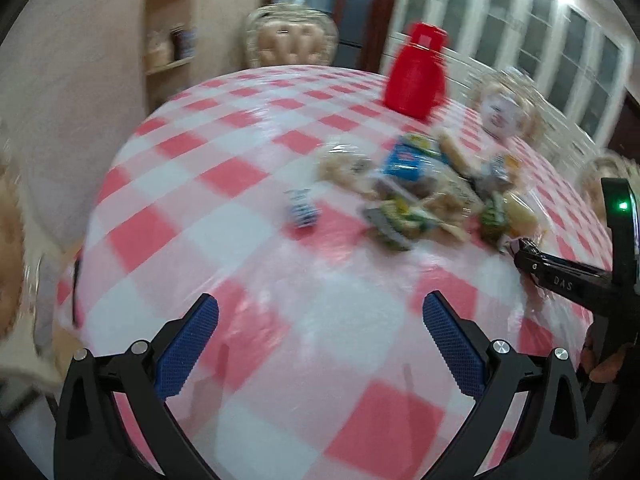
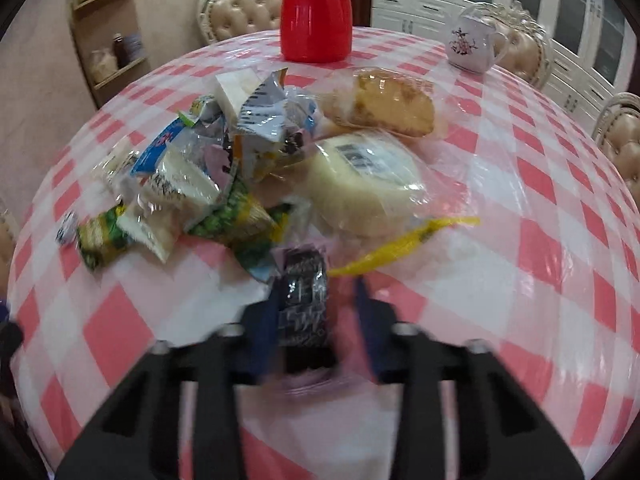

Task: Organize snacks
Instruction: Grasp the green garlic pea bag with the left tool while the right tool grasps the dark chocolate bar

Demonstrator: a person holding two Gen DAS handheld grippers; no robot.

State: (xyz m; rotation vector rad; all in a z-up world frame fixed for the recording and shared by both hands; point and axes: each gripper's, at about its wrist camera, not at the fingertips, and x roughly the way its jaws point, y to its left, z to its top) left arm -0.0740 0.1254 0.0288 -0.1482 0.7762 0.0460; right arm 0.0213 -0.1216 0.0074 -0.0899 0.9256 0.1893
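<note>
Right gripper (image 2: 316,300) clamped on a dark snack packet (image 2: 302,296), just before the snack pile (image 2: 240,160). Left gripper (image 1: 320,344) stands apart, empty, well short of that pile.

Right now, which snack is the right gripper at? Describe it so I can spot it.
On the red-checked table, find the snack pile in front of the red jug. At its near edge, between the right gripper fingers, is a small dark packet, the only black shiny wrapper, beside a yellow one.
</note>
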